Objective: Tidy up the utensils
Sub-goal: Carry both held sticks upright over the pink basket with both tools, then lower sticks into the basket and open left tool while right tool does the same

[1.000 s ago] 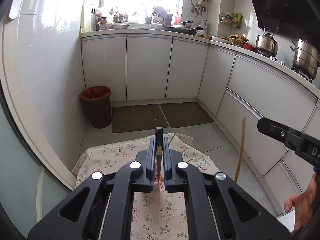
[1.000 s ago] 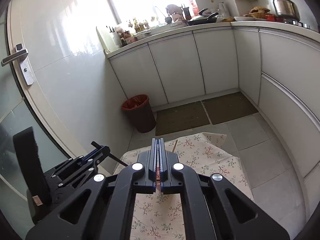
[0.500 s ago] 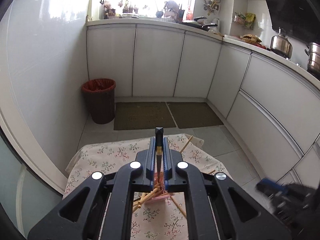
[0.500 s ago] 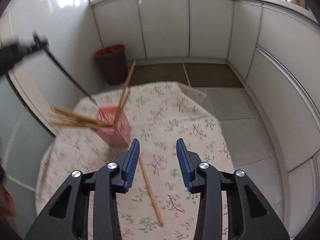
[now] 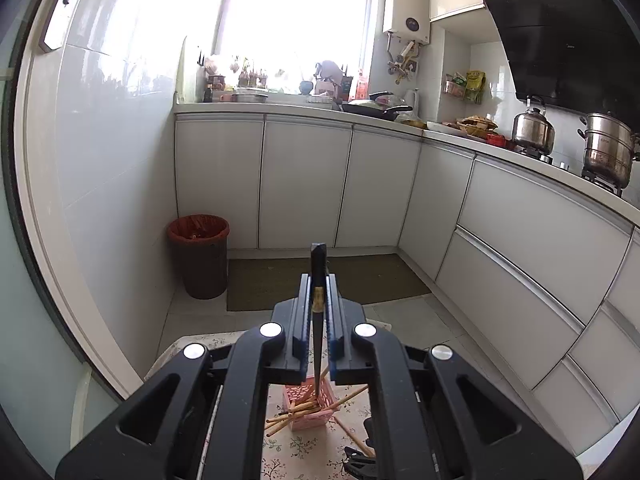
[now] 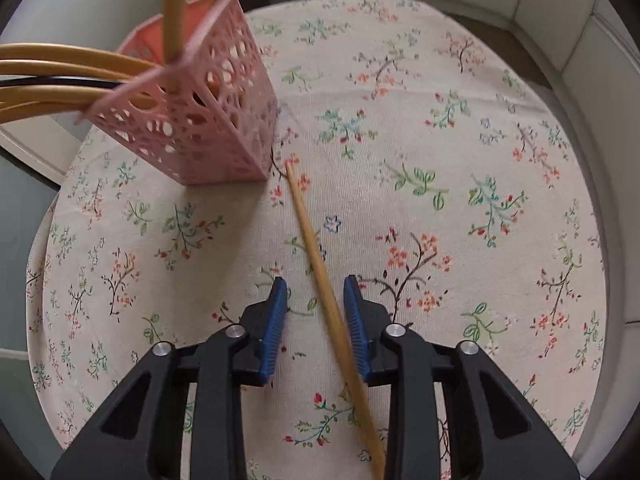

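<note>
A pink perforated basket (image 6: 200, 120) stands on the floral tablecloth (image 6: 440, 160), with several wooden chopsticks (image 6: 60, 56) leaning out of it to the left. One loose wooden chopstick (image 6: 316, 256) lies on the cloth beside the basket. My right gripper (image 6: 316, 292) points down over it, its jaws closing with this chopstick between them and the blue pads (image 6: 276, 316) still apart from it. My left gripper (image 5: 319, 280) is shut on a black chopstick (image 5: 318, 256), whose lower end reaches down into the pink basket (image 5: 310, 422).
The round table ends close behind the basket, near a white wall and a glass door. Beyond it are a red waste bin (image 5: 199, 256), two dark floor mats (image 5: 276, 280) and white cabinets (image 5: 304, 184) under a counter crowded with pots.
My right gripper let its chopstick go into the basket, dropped to the table and now straddles the loose chopstick. The left gripper tilted upward, still shut on the black chopstick.
</note>
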A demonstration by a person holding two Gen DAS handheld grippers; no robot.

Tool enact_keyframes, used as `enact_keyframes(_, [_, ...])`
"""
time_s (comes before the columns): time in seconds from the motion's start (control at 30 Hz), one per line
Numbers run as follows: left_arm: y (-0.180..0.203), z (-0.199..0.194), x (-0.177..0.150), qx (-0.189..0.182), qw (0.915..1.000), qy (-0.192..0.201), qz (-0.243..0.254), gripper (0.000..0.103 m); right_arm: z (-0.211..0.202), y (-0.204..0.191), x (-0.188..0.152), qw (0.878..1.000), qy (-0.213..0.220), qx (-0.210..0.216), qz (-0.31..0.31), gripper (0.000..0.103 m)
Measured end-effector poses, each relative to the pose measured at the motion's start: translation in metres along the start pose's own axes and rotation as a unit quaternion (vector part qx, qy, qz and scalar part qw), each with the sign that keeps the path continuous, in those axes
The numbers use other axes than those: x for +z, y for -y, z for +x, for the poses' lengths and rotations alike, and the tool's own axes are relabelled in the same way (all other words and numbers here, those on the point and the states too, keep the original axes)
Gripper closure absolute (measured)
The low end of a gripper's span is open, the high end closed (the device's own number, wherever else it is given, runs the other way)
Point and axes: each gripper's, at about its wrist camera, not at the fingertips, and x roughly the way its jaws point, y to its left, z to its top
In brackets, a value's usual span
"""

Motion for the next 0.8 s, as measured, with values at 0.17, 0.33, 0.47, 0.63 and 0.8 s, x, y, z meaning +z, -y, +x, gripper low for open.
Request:
enact_keyframes(0.17, [-0.004,0.006,0.000,0.001,0.9999,-0.011,-0.007,0.097,-0.016,0.016,-0.015,0.999,0.013,0.024,0.029,0.096])
enact_keyframes(0.33, [-0.007,0.015,-0.005,-0.002,0.9994,-0.032,-0.012,0.097,-0.091,0.025,-0.034,0.995,0.084,0.042,0.023,0.096])
enact_keyframes(0.47, [-0.008,0.021,-0.007,0.002,0.9992,-0.038,-0.014,0.097,-0.172,0.015,-0.044,0.985,0.159,0.060,-0.006,0.096])
enact_keyframes(0.63, [-0.011,0.030,-0.007,0.004,0.9987,-0.041,-0.030,0.097,-0.249,0.002,-0.025,0.963,0.252,0.093,-0.010,0.096])
enact_keyframes(0.8, [-0.013,0.034,-0.007,0.007,0.9989,-0.033,-0.032,0.097,-0.292,-0.019,0.003,0.925,0.368,0.089,-0.005,0.096])
